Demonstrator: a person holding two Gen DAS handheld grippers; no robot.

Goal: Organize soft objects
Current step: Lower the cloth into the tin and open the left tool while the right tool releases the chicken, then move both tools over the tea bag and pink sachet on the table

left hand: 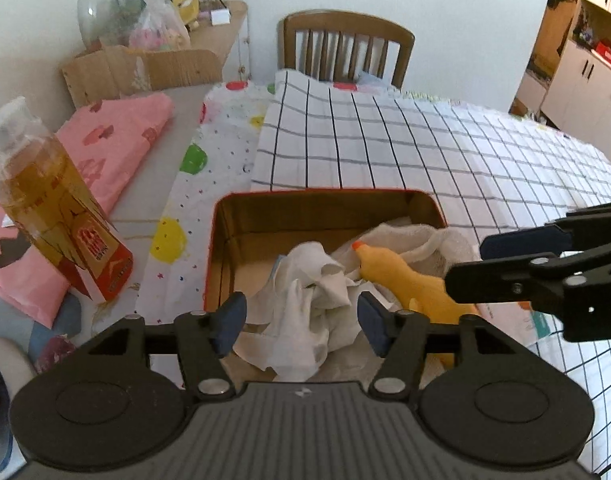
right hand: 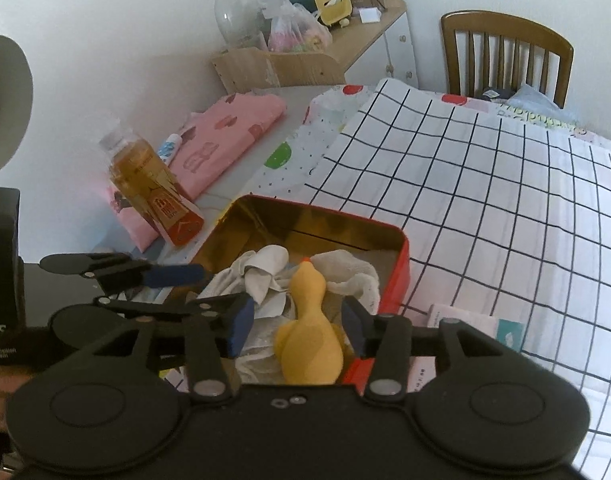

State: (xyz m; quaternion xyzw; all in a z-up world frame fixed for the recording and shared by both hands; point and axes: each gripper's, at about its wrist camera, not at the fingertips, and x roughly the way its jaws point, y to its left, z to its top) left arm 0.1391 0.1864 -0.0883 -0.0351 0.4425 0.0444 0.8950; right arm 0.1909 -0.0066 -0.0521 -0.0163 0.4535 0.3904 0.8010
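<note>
Inside the red tin box [left hand: 427, 204], which sits on the tabletop at the near edge of the checked cloth [left hand: 385, 140], lie the soft things: a yellow rubber duck [right hand: 307, 336] with an orange beak, a crumpled white cloth [left hand: 317, 280] and a cream towel [right hand: 353, 276]. The duck lies along the box's right side, its beak pointing toward the far wall, its tail toward the near rim. The crumpled cloth is bunched just left of the duck and touches it; the towel is heaped behind the duck in the far right corner of the box.

The right gripper [right hand: 295, 326] has its blue-padded fingers spread on either side of the duck's body, and neither pad visibly presses the rubber. The left gripper [left hand: 301, 322] is also spread, its pads flanking the crumpled cloth over the near rim without closing on it.

Left of the box, on a spotted sheet [left hand: 221, 148], stands a clear bottle of amber liquid [left hand: 45, 196] with a red and gold label. A folded pink fabric [left hand: 117, 140] lies beyond it toward the left edge of the tabletop. A packet with teal print [right hand: 481, 326] lies on the checked cloth just right of the box. A wooden chair [left hand: 345, 48] stands at the far edge, and a cardboard box [left hand: 141, 68] sits at the far left corner.
</note>
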